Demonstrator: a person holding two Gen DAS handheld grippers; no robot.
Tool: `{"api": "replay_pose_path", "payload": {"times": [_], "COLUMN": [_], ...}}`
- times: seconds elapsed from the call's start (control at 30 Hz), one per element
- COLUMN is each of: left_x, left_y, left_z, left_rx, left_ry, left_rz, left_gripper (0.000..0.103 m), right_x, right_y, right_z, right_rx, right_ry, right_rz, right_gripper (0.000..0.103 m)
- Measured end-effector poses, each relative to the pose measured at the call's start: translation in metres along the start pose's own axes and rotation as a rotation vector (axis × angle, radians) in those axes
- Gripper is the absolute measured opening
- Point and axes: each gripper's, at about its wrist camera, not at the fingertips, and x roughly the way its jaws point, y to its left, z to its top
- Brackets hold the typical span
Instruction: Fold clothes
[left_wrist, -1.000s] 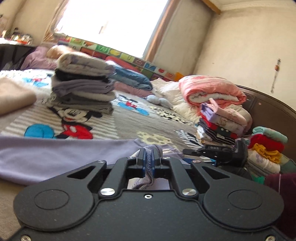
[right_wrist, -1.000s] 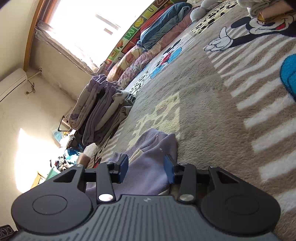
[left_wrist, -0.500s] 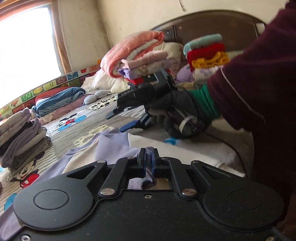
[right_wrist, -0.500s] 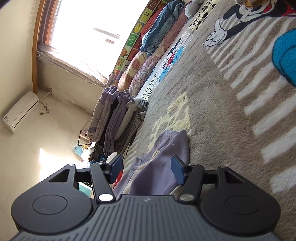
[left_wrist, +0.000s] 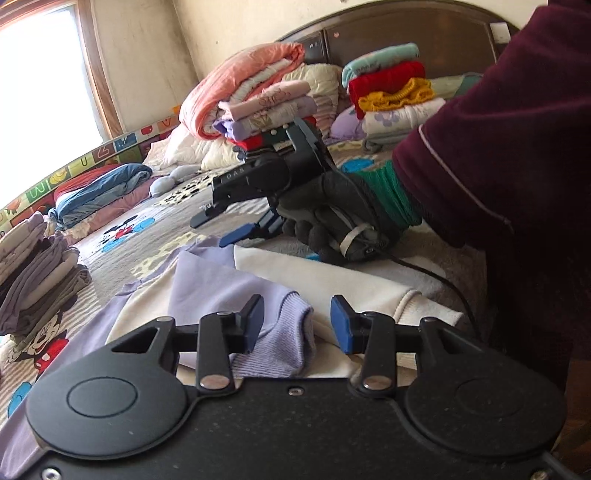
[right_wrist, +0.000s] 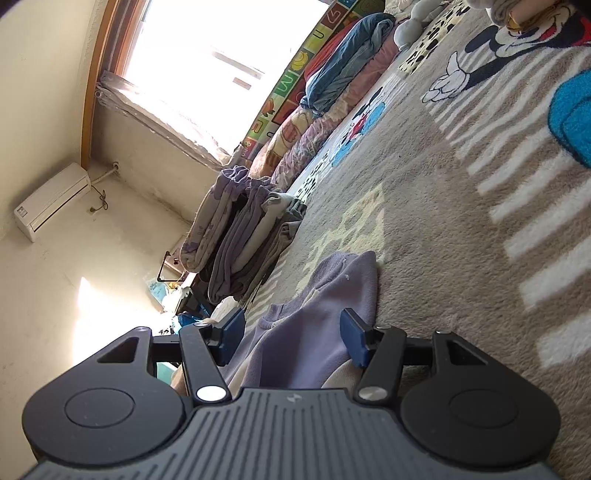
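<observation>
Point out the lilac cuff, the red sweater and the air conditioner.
lilac cuff (left_wrist: 284, 343), left wrist view, ribbed end.
red sweater (left_wrist: 384, 79), left wrist view, folded front edge.
air conditioner (right_wrist: 51, 201), right wrist view, front panel.

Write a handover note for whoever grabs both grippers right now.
Left gripper: open, ribbed lilac cuff lying loose between its pads.
Right gripper: open, low over the garment's lilac part, gripping nothing.
Lilac-and-cream top: on the cartoon-print blanket, sleeve laid across the cream body.
Done: folded stack beside it; more piles by the headboard.
Left: finish folding this top and stack it.
</observation>
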Motion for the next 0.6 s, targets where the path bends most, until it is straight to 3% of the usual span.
{"api": "replay_pose_path", "payload": {"times": [0.03,0.1,0.13,0.17,0.23,0.3,0.47,0.6], "left_x": [0.008,0.017,0.022,0.024,0.026,0.018,-0.006,-0.015], "left_y": [-0.005,-0.012,-0.017,-0.020,-0.025,-0.022,-0.020,-0.025], "left_z": [0.001,0.000,0.000,0.001,0.002,0.008,0.021,0.025], "left_rx": [0.017,0.065,0.097,0.131,0.193,0.192,0.178,0.185], "left_ry": [0.025,0.054,0.066,0.069,0.057,0.013,-0.083,-0.125], "left_rz": [0.013,0.043,0.058,0.093,0.166,0.179,0.150,0.100], "left_gripper": [0.040,0.029,0.013,0.004,0.004,0.003,0.003,0.003], "right_x": [-0.001,-0.003,-0.004,-0.006,-0.006,-0.005,0.000,0.011], "right_y": [-0.001,-0.004,-0.005,-0.007,-0.010,-0.014,-0.015,-0.009], "right_z": [0.000,0.001,0.001,0.002,0.004,0.008,0.020,0.026], "right_rx": [0.005,0.019,0.030,0.043,0.073,0.117,0.193,0.180], "right_ry": [-0.003,-0.009,-0.014,-0.020,-0.021,-0.012,0.023,0.073], "right_rz": [0.011,0.035,0.051,0.068,0.085,0.097,0.110,0.045], "right_gripper": [0.058,0.058,0.059,0.059,0.059,0.061,0.066,0.066]}}
